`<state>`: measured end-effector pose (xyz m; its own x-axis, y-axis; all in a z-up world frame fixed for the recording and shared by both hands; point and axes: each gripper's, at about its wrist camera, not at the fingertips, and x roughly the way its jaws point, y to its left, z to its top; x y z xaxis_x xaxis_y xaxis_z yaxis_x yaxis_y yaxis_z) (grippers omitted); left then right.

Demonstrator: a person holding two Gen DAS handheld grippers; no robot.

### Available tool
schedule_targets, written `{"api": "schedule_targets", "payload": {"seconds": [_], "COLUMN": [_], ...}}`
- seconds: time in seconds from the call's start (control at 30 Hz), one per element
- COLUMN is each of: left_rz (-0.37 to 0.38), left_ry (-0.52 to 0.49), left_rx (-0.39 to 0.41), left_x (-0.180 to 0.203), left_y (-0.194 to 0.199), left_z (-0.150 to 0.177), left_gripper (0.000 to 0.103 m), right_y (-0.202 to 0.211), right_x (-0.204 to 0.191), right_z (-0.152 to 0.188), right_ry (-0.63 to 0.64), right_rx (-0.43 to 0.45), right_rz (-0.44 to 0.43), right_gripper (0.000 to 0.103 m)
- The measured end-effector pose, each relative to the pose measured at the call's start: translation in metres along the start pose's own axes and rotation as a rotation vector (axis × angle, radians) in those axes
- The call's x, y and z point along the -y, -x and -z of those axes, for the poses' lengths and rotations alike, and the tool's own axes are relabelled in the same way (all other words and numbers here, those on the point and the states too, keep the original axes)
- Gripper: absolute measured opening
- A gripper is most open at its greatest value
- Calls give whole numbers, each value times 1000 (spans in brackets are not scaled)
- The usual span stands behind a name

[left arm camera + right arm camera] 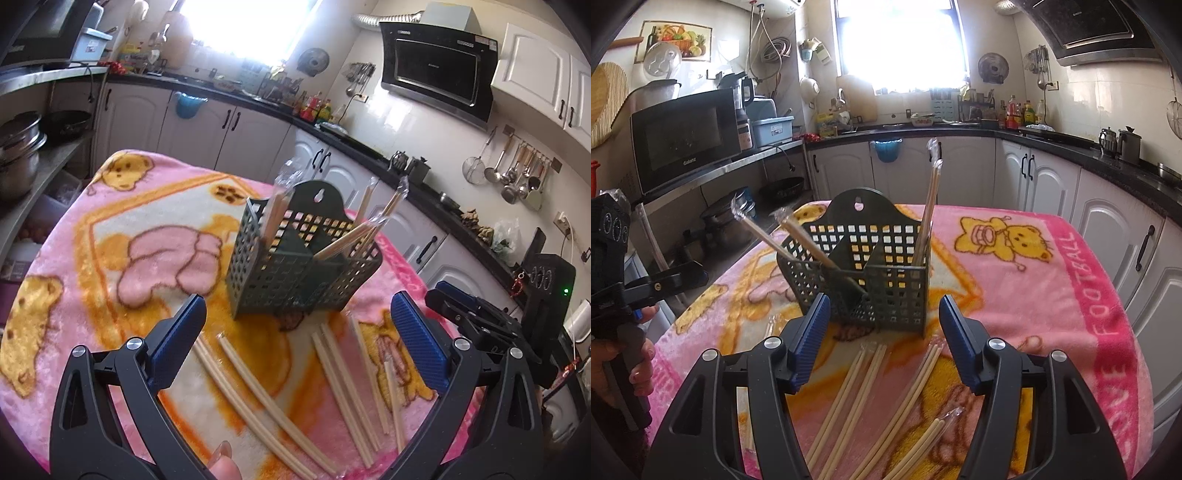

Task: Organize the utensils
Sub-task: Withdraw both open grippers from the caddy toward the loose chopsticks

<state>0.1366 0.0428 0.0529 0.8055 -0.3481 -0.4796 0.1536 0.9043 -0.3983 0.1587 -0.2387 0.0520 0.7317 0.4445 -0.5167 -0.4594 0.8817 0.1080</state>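
A dark green perforated utensil holder (pixel 295 258) (pixel 864 266) stands on a pink cartoon blanket and holds several wrapped chopstick pairs (pixel 354 232) (pixel 929 218) leaning in its compartments. Several more wrapped chopstick pairs (pixel 258 402) (pixel 857 398) lie loose on the blanket in front of it. My left gripper (pixel 297 332) is open and empty above the loose chopsticks. My right gripper (pixel 882 339) is open and empty just short of the holder, above other loose chopsticks. The right gripper also shows at the right edge of the left wrist view (pixel 480 317).
The blanket (pixel 1052 295) covers a small table. Kitchen cabinets and a black counter (pixel 1071 147) run behind and to the right. A microwave (pixel 683 140) and pots stand on shelves to the left. The left hand-held unit (pixel 620 288) is at the left edge.
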Motion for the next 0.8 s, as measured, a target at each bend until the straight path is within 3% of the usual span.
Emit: {"api": "schedule_targets", "payload": {"seconds": [0.7,0.8], "left_rz": [-77,-82], "left_ry": [160,185], "left_rx": [-108,-120], "left_x": [-53,-61], "left_y": [-31,-37], "left_z": [30,33], "left_gripper": [92,85], "right_y": [-25,-34], "right_x": [-6,-1], "right_z": [22,26], "right_ry": [-6,-15], "right_rx": [-98,-129], "right_rz": [-3,12], "right_gripper": [59,59]}}
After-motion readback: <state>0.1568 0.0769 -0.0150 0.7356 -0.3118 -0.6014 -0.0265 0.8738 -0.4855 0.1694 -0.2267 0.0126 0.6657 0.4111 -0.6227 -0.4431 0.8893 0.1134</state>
